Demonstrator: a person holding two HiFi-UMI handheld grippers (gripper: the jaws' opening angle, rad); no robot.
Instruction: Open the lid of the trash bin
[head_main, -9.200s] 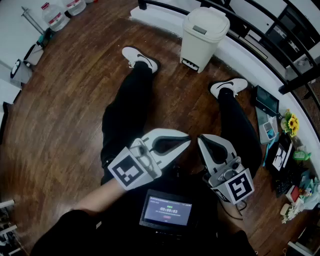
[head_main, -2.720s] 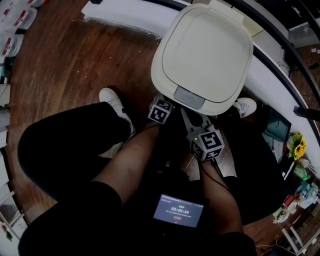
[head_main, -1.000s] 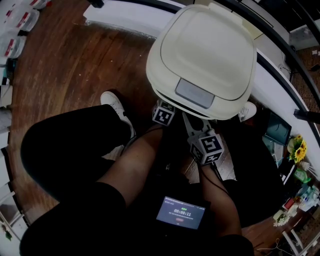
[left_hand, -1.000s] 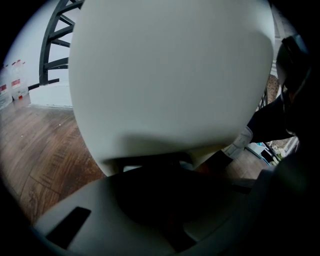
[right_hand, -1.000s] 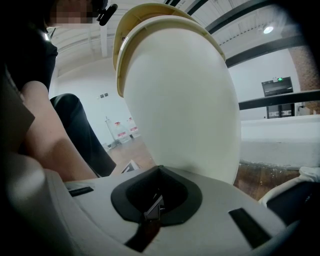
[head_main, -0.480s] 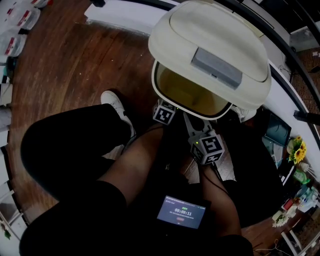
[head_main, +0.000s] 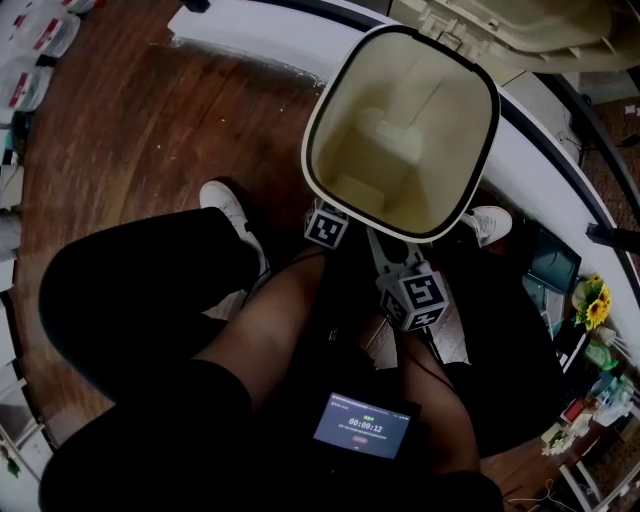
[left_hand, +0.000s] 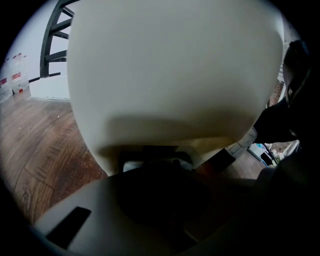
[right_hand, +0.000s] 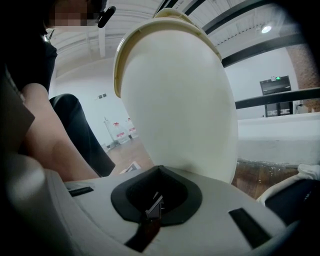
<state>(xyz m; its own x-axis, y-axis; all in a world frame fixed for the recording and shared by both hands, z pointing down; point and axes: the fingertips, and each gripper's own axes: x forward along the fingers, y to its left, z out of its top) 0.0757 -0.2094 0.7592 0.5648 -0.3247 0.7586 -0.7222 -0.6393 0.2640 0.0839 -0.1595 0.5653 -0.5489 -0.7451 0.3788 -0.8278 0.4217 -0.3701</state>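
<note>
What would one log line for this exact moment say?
trash bin | lid: up, open | left gripper: shut, low at bin front | right gripper: shut, beside bin base

This looks like a big indoor work room, maybe an office or a lab. It has a brown wood floor (head_main: 130, 110), a white step (head_main: 250, 38), black rails (right_hand: 285, 96), water jugs (head_main: 38, 38) and yellow flowers (head_main: 592, 290) among desk clutter.

Dark wooden floor (head_main: 130, 130) ran up to a curved white ledge (head_main: 250, 45); yellow flowers (head_main: 591, 300) stood at the right edge.
</note>
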